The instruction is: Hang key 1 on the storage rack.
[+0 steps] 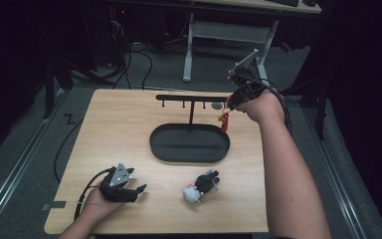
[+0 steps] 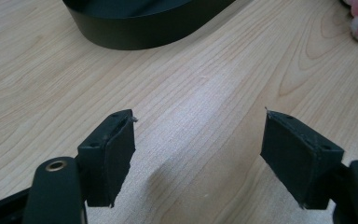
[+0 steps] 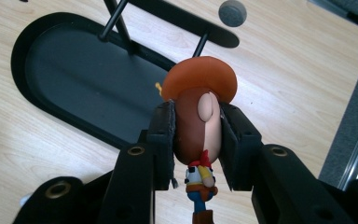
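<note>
I count one light wooden table (image 1: 129, 129); one black oval-tray hook stand (image 1: 189, 144); two grippers, my left gripper (image 2: 198, 154) gaping empty, my right gripper (image 3: 197, 140) clamping one orange-hatted cowboy figurine (image 3: 198, 116) beside the stand's bar; one plush toy (image 1: 201, 185).

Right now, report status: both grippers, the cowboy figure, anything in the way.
Right gripper shut on cowboy figure, up by the rack's right end. Left gripper open, resting low over the table. Plush toys lie loose, clear of the rack.
</note>
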A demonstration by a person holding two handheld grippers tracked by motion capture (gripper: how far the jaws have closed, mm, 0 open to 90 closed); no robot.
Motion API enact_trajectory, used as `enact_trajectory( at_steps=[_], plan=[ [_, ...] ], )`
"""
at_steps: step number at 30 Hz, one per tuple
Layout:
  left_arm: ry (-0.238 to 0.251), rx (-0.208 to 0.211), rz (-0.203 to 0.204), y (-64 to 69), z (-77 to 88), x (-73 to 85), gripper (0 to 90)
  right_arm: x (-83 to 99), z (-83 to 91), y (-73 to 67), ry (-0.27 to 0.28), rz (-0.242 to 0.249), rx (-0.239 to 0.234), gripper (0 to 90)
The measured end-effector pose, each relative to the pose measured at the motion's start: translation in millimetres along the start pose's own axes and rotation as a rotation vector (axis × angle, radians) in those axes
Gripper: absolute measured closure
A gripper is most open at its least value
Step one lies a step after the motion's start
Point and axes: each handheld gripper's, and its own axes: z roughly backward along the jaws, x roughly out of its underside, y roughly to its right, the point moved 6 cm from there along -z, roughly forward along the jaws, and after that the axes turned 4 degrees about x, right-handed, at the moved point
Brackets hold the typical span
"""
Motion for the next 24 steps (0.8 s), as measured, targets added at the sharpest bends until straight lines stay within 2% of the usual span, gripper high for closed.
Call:
enact_trajectory(
  at_steps=[9,15,18,20,24],
  plan=[
    [0.001,-0.001,0.001,0.0,1.0,0.4,26.1,-5.6,-0.8,0.0,0.013,-0.008,0.003,68.5],
    [0.0,-0.001,0.0,-0.2,1.0,0.6,26.1,-8.7,-2.9,4.3,0.035,-0.013,0.022,68.5],
    [0.001,-0.002,0.004,-0.9,0.9,0.8,26.1,-7.7,-6.9,9.0,0.037,-0.028,0.026,68.4],
    [0.0,-0.002,0.004,-1.0,1.0,1.1,26.1,-5.3,-11.6,9.9,0.03,-0.041,0.013,68.4],
    [-0.002,-0.002,0.002,-0.5,0.8,1.1,26.1,4.2,-25.3,12.4,0.004,-0.047,0.016,68.4]
  ],
)
